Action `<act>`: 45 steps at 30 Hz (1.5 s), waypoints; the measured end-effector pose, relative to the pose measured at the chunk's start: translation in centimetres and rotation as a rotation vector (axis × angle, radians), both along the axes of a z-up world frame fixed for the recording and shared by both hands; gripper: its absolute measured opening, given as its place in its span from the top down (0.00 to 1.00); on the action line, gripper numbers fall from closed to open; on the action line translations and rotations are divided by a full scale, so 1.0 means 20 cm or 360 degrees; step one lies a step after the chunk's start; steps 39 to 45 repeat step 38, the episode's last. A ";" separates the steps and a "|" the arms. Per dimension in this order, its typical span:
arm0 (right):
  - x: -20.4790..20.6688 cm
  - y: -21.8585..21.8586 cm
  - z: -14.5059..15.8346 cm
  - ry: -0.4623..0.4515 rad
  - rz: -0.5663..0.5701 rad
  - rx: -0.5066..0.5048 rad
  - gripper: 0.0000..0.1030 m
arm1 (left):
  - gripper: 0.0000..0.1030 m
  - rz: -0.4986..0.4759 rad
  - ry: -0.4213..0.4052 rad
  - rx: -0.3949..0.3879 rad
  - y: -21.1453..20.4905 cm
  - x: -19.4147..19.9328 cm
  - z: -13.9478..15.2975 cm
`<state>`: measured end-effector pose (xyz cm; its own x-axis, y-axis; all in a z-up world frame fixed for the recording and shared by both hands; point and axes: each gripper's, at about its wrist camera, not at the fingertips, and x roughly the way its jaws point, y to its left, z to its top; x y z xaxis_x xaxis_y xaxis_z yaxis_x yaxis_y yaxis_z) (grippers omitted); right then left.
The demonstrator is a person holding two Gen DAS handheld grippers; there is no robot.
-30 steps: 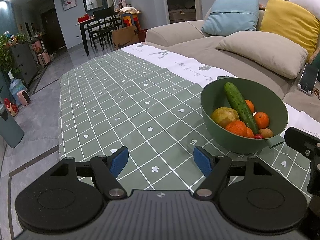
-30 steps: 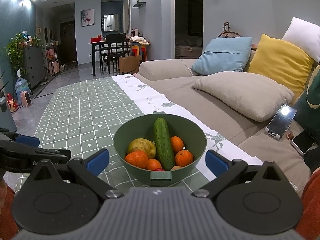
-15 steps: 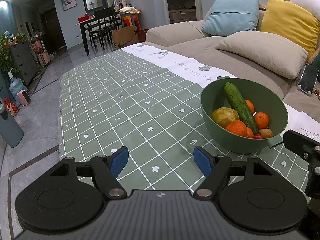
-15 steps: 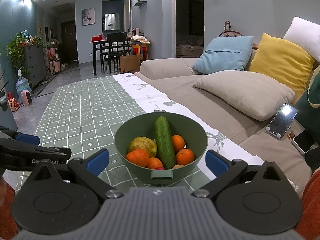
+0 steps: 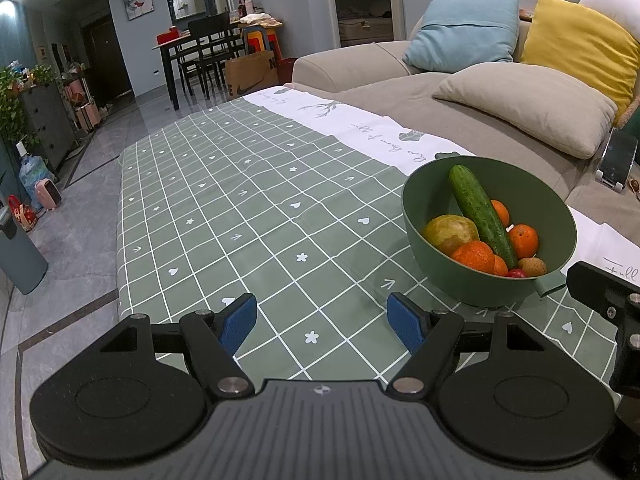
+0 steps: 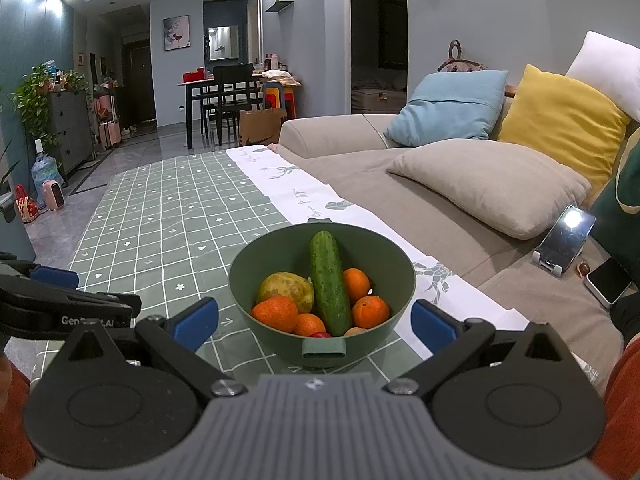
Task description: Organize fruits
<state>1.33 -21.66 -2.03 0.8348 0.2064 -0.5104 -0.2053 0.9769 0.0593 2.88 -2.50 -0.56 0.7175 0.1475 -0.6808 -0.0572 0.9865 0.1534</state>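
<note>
While the green bowl (image 6: 322, 292) has crept toward lower centre of the right view | cucumber (image 6: 329, 282), oranges inside | we hold left gripper (image 5: 322, 320) and right gripper (image 6: 314, 322) apart, empty | approach only.

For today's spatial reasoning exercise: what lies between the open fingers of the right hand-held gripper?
In the right wrist view, the green bowl of fruit sits between the right hand-held gripper's open fingers, its near rim tab closest, resting on the checked tablecloth.

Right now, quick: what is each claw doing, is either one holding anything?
Left claw: open, holding nothing, over the tablecloth.
Right claw: open, holding nothing, facing the green bowl.
</note>
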 end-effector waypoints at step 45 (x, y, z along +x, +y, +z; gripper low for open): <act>0.02 -0.02 -0.04 0.0046 -0.0013 0.0020 0.05 | 0.15 0.0017 0.0001 -0.0003 0.00 -0.01 0.01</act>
